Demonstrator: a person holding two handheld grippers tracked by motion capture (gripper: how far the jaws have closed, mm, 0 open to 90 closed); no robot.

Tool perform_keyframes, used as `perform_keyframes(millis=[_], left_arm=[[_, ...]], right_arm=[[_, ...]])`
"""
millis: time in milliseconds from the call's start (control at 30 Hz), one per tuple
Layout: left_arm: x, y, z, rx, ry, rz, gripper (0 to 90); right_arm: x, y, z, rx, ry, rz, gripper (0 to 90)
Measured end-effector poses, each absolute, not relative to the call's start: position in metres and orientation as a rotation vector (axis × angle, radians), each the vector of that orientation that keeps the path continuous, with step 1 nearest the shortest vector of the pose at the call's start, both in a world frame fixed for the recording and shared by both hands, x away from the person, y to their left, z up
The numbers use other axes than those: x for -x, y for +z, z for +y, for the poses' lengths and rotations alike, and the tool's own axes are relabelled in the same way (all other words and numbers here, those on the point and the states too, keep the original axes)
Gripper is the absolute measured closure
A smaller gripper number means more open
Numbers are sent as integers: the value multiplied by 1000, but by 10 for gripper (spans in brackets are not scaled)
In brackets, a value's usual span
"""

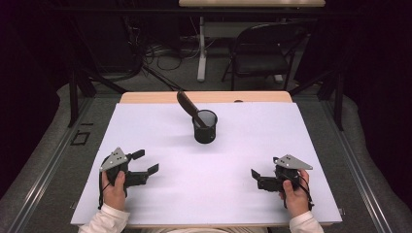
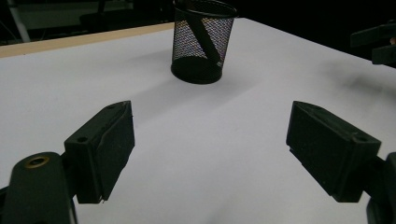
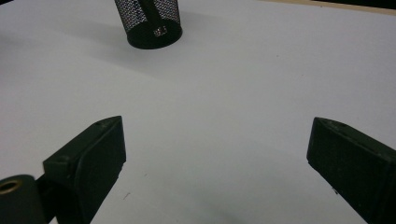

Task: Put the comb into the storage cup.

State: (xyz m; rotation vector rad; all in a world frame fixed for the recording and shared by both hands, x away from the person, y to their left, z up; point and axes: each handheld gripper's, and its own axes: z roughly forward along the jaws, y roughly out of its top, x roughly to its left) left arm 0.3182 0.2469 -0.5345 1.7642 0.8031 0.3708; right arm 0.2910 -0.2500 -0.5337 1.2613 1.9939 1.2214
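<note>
Beyond both wide-apart tongs (image 1: 145, 162), well apart, mesh cup (image 1: 205, 127).

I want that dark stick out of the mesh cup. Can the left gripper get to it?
Probably yes. The left gripper is open, bare white table lies between it and the mesh cup, and the stick leans out over the rim.
</note>
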Motion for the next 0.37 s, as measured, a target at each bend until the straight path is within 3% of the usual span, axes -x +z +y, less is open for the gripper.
perform_keyframes(millis=[367], left_arm=[[-320,-535,248,-1759,361,811,159]], right_arm=[[-292,-534,-252,-1276,1223,1987,45]])
